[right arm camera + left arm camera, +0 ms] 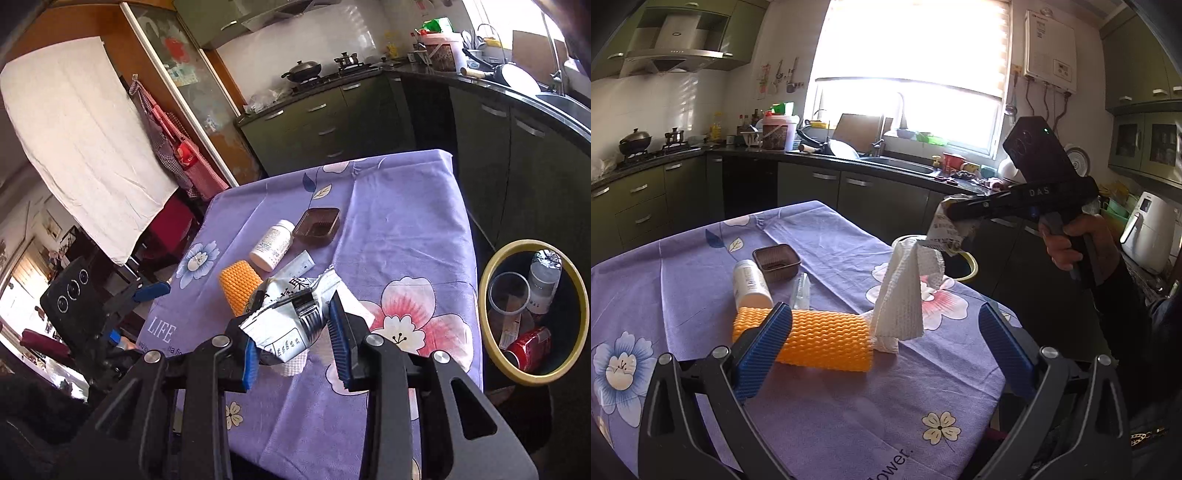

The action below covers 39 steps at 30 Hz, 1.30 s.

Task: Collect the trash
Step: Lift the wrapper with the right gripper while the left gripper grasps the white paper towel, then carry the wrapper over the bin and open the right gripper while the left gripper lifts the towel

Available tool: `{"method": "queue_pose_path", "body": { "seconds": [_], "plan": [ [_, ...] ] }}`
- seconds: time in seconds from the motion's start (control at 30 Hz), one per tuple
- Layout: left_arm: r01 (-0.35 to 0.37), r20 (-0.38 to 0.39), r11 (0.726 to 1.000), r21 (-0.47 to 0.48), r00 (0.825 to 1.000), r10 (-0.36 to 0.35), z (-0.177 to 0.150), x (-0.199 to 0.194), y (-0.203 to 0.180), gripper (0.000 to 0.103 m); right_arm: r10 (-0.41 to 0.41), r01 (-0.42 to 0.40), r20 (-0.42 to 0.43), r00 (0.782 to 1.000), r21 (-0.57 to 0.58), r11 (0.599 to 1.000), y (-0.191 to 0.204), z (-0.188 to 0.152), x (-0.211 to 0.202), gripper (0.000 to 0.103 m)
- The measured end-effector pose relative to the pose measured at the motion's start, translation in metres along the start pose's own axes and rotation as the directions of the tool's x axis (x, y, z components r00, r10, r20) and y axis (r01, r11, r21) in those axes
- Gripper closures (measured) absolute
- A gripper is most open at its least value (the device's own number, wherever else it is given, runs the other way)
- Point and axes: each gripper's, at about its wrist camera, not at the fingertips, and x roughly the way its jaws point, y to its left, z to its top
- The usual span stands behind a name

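Observation:
My right gripper is shut on a crumpled silver snack wrapper and holds it above the table's right part; it also shows in the left wrist view. My left gripper is open and empty, low over the table, with its fingers on either side of an orange foam net and a white paper towel. A white bottle, a brown plastic tray and a clear tube lie behind them.
A yellow-rimmed trash bin stands on the floor right of the table, holding a red can, a bottle and a clear cup. Green cabinets, sink and stove line the walls.

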Motion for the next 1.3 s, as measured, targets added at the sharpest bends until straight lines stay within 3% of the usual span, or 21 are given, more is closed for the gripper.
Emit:
{"method": "queue_pose_path", "body": {
  "seconds": [0.03,0.1,0.2,0.37,0.7,0.73,0.8,0.93,1.1,1.3],
  "plan": [
    [0.011,-0.002,1.0,0.015,1.0,-0.011,0.001,0.003,-0.004,0.007,-0.013,0.013,0.004,1.0,-0.008,1.0,0.002,0.002,-0.002,0.07],
    [0.035,-0.01,0.998,0.057,0.999,-0.034,0.004,0.009,-0.011,0.007,0.039,-0.039,-0.005,0.999,0.012,0.999,0.003,0.004,-0.003,0.07],
    [0.075,-0.03,0.989,0.13,0.997,-0.071,0.008,0.025,-0.025,0.007,0.016,-0.016,-0.005,1.0,-0.011,1.0,0.011,0.005,-0.005,0.07],
    [0.112,-0.087,0.976,0.187,0.991,-0.097,0.01,0.058,-0.038,0.007,0.049,-0.049,0.003,0.999,0.001,0.999,0.014,0.007,-0.011,0.07],
    [0.126,-0.147,0.989,0.073,0.982,-0.115,0.009,0.102,-0.027,0.009,0.129,-0.129,-0.005,0.992,-0.001,0.992,0.025,0.006,-0.017,0.07],
    [0.12,-0.149,0.99,0.071,0.983,-0.109,0.009,0.104,-0.026,0.012,0.133,-0.133,-0.004,0.991,-0.001,0.991,0.025,0.006,-0.018,0.07],
    [0.106,-0.164,0.992,0.071,0.982,-0.093,0.008,0.108,-0.024,0.036,0.133,-0.133,0.0,0.991,0.0,0.991,0.024,0.005,-0.02,0.07],
    [0.083,-0.213,0.995,0.058,0.975,-0.069,0.004,0.115,-0.018,0.055,0.146,-0.146,0.005,0.989,0.002,0.989,0.024,0.004,-0.022,0.07],
    [0.073,-0.246,0.995,0.061,0.968,-0.056,-0.002,0.116,-0.016,0.089,0.147,-0.147,0.017,0.989,0.001,0.989,0.024,0.003,-0.025,0.07],
    [0.059,-0.246,0.996,0.062,0.968,-0.042,-0.005,0.107,-0.015,0.094,0.132,-0.133,0.043,0.99,0.011,0.991,0.02,0.004,-0.035,0.07]
  ]
}}
